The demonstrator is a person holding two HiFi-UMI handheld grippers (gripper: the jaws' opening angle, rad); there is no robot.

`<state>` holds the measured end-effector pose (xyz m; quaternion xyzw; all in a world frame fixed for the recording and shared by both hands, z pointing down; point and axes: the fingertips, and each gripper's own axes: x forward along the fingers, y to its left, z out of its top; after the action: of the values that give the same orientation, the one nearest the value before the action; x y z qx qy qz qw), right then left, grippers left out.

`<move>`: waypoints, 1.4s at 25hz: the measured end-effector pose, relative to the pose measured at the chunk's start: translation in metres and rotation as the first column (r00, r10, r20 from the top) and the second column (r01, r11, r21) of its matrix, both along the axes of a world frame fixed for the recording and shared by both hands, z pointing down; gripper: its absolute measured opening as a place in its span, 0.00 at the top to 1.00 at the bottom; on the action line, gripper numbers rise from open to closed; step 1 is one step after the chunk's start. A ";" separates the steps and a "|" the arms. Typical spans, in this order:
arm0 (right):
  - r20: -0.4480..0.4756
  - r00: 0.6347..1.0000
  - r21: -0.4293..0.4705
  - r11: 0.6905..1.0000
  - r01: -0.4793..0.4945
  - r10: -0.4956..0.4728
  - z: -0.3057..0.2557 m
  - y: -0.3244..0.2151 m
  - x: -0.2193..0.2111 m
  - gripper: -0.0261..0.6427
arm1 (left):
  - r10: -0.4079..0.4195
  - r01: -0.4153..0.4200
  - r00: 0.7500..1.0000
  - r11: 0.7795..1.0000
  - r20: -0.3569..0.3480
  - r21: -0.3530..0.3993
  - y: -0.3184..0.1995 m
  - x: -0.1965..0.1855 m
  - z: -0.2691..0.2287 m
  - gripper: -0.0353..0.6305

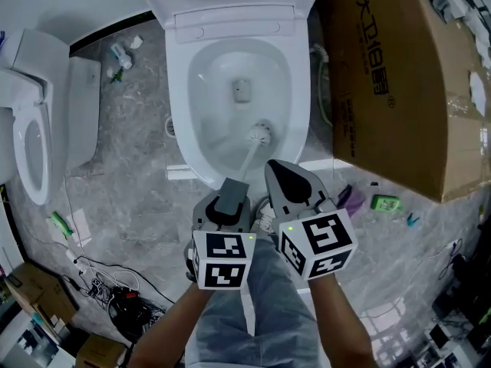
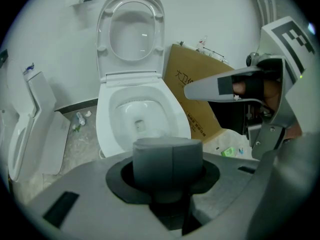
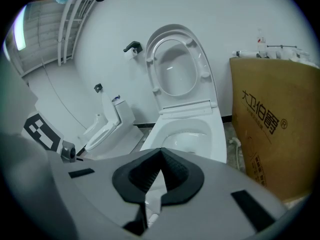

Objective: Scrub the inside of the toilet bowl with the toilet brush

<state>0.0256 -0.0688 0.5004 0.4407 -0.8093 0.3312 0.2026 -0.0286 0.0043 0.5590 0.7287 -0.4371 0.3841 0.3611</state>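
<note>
The white toilet (image 1: 181, 90) stands open, seat lid up, a little water in the bowl. The toilet brush's white head (image 1: 261, 136) rests inside the bowl at the near right wall. Its handle (image 1: 247, 162) slants back to my left gripper (image 1: 229, 198), which is shut on the handle's grey end cap (image 2: 167, 161). My right gripper (image 1: 285, 176) hovers just right of the handle over the bowl's near rim (image 3: 210, 134). Its jaws are shut and hold nothing; their tips (image 3: 160, 151) meet. The left gripper view shows the right gripper (image 2: 225, 86) alongside.
A large cardboard box (image 1: 399, 75) stands close on the toilet's right. A second white toilet (image 1: 34, 129) sits at the left. Cables (image 1: 100, 282) lie on the grey floor near left; small green (image 1: 386, 202) and purple (image 1: 353, 199) items lie at the right.
</note>
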 end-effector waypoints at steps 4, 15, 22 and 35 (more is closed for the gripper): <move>-0.003 1.000 0.013 1.000 -0.025 0.025 -0.003 -0.004 0.009 0.97 | 0.004 -0.004 1.000 1.000 -0.021 0.021 -0.016 0.009 0.004 0.71; -0.007 0.999 -0.005 0.999 -0.050 0.050 0.006 -0.005 0.014 0.97 | -0.013 0.011 1.000 0.997 0.015 0.078 -0.062 0.000 0.014 0.71; -0.007 0.999 -0.022 0.999 -0.041 0.041 0.012 -0.006 0.005 0.97 | 0.028 -0.029 1.000 0.996 0.014 0.084 -0.079 -0.002 0.037 0.71; -0.012 0.999 -0.047 0.998 -0.039 0.039 0.021 -0.019 -0.007 0.97 | 0.087 -0.094 0.994 0.985 0.059 0.142 -0.138 -0.015 0.050 0.71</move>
<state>0.0189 -0.0879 0.5213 0.4535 -0.7914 0.3516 0.2108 -0.0433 -0.1340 0.6087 0.7616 -0.4396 0.3866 0.2780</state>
